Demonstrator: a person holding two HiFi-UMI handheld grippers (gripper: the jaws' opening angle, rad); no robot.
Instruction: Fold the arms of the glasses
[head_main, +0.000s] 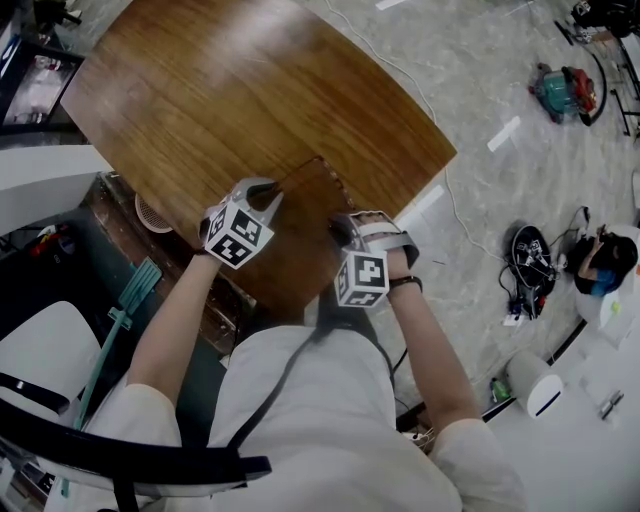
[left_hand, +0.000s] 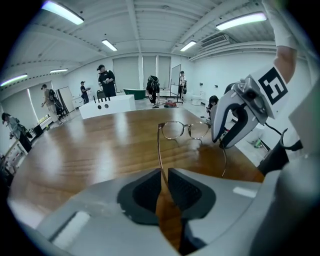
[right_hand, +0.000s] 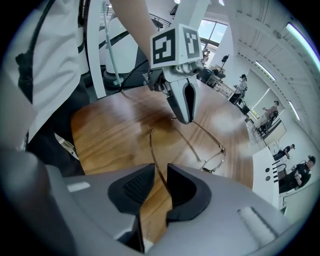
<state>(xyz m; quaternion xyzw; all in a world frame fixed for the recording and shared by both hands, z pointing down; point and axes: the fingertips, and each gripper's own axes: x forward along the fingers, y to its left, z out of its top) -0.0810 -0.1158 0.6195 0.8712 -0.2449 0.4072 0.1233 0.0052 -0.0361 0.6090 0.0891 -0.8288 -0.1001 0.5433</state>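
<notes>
Glasses (left_hand: 186, 131): thin metal wire frame, round clear lenses, both arms spread open, resting on the wooden table (head_main: 250, 90) near its near edge. Left gripper (left_hand: 164, 176) and right gripper (right_hand: 161, 175) each straddle one arm's tip. Jaws narrowly apart, not clamped on the wire.

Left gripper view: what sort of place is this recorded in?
Probably a big open lab or workshop hall: long ceiling strip lights, people standing by a long white counter, and black cables and gear strewn on the pale floor.
</notes>
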